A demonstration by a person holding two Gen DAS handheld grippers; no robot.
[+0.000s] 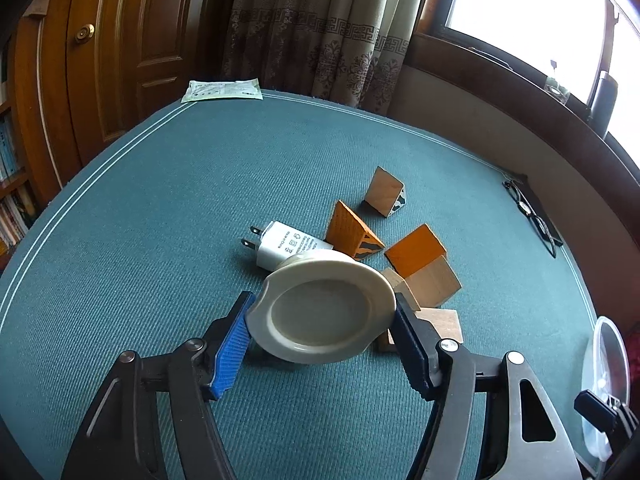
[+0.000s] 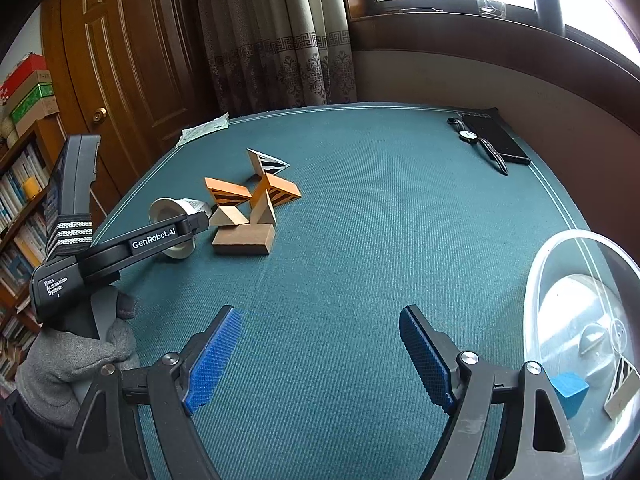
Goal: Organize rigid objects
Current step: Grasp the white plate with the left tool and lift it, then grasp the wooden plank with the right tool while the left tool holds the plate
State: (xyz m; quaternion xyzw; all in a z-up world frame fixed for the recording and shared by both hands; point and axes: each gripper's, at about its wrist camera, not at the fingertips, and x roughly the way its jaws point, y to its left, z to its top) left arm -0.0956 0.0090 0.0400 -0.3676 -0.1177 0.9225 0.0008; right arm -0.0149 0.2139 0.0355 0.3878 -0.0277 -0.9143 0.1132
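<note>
Teal ribbed cloth with pale double piping covers the surface (image 1: pixel 160 208). On my left I see a wooden door (image 1: pixel 132 40), then patterned curtains (image 1: pixel 312 28), then a bright window (image 1: pixel 528 4) over a dark sill. A paper leaflet (image 1: pixel 222 90) lies at the far left edge.

My left gripper (image 1: pixel 322 314) has its jaws set on either side of a cream dish (image 1: pixel 320 308). The dish is tilted, hollow side toward me, rim against both blue pads. Behind it, touching, lies a white plug adapter (image 1: pixel 280 246), and to its right sits a cluster of wooden blocks (image 1: pixel 424 272), some painted orange with black stripes, some bare.

My right gripper (image 2: pixel 320 354) hangs over bare cloth, jaws wide apart with nothing between them.

The left wrist view alone shows spectacles (image 1: pixel 532 212) by the right edge. The right wrist view alone shows a gloved hand (image 2: pixel 76 352) on the left gripper's handle, bookshelves (image 2: pixel 24 200) at far left, a wristwatch (image 2: pixel 478 142) against a dark case, and inside a clear plastic bowl (image 2: pixel 560 264) at right a blue block (image 2: pixel 570 392) and a striped piece (image 2: pixel 622 388).
</note>
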